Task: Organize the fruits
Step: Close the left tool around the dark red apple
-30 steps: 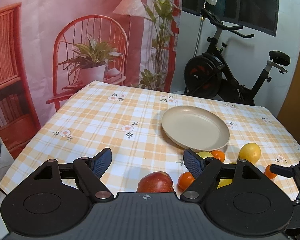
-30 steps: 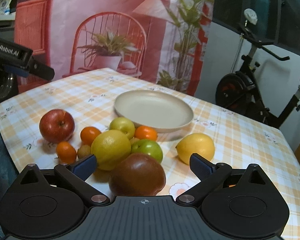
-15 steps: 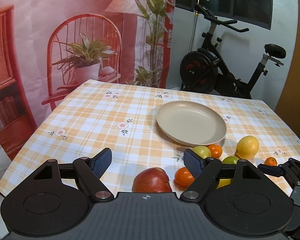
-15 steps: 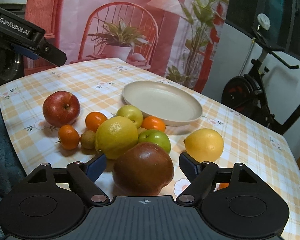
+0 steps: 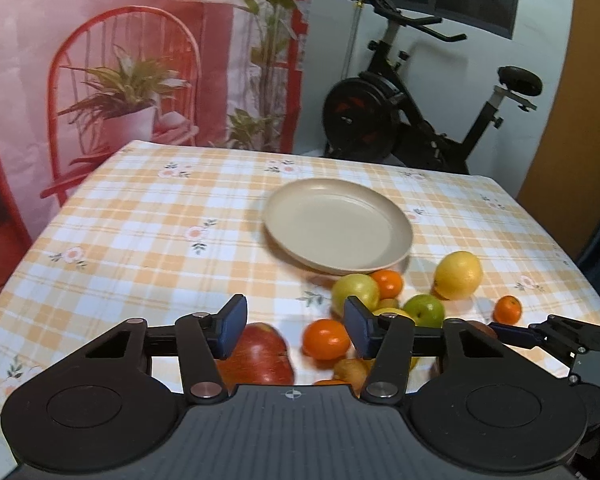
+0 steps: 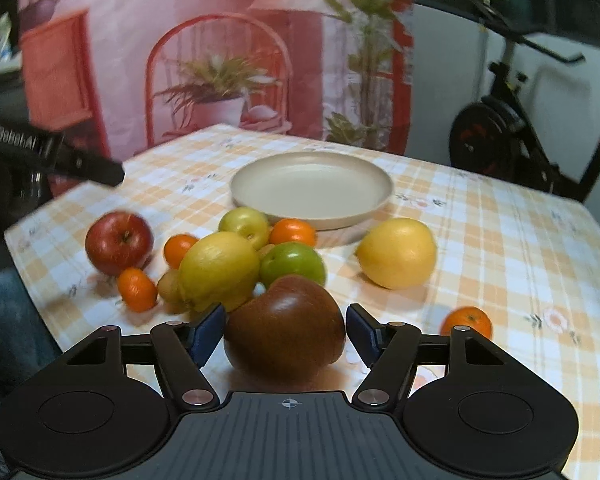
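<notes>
- Left wrist view: my left gripper [image 5: 295, 322] hung low over the near edge of the checked tablecloth [image 5: 148, 216], its jaws closing. The red apple [image 5: 258, 354] lay between the blue pads [image 5: 231, 326], nearer the left one, but I could not tell that either pad touched it. A small orange [image 5: 326, 339] sat just beside the apple, close to the other pad.
- Beyond them the beige plate [image 5: 396, 220] stood bare, with a yellow-green apple [image 5: 355, 290], a second orange [image 5: 387, 283] and a green apple [image 5: 425, 310] bunched just in front of it. A lemon [image 5: 458, 275] lay to their right, a mandarin [image 5: 507, 309] farther right.
- Right wrist view: my right gripper [image 6: 286, 334] had its jaws closing around the dark brown-red apple [image 6: 286, 334], which sat squarely between the pads [image 6: 206, 330]; both stood very near its sides, a slim gap showing on the right.
- Behind it lay a large lemon [image 6: 219, 269], a green apple [image 6: 293, 262] and the plate [image 6: 374, 204].
</notes>
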### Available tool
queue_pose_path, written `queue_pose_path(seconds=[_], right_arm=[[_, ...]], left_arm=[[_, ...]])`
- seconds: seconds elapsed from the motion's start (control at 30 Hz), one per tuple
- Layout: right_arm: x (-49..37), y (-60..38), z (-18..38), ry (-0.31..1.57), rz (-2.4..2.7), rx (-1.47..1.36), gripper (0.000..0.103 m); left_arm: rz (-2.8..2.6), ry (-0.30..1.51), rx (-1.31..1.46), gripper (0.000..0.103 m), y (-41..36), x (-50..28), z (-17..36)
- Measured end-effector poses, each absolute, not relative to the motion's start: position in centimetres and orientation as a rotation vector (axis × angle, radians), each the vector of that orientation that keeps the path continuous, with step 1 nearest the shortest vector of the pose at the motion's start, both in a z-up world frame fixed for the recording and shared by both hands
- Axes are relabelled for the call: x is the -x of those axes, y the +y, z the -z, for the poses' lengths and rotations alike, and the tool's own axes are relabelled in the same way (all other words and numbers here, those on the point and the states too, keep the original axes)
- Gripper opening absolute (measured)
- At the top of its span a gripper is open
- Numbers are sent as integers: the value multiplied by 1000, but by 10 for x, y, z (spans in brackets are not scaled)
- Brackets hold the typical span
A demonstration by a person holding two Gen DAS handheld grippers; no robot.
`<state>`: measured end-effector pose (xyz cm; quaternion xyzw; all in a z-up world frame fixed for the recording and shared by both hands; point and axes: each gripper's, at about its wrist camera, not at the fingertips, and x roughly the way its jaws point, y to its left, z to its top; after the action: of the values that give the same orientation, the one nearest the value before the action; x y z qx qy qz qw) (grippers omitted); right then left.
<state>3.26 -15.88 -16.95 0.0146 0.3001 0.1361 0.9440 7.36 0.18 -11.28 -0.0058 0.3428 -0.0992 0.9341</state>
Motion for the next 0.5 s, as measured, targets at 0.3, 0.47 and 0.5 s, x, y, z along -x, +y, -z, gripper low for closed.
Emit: queue_pose_path(seconds=[0.3, 0.47, 0.5], right_arm=[[-23, -187, 170, 602, -260, -157, 62], [-22, -191, 168, 585, -246, -180, 58], [-21, -192, 167, 580, -240, -186, 58]], left_arm=[[361, 759, 36, 54, -29, -90, 112], [450, 799, 12, 43, -53, -98, 120], [460, 805, 4, 42, -57, -100, 122]])
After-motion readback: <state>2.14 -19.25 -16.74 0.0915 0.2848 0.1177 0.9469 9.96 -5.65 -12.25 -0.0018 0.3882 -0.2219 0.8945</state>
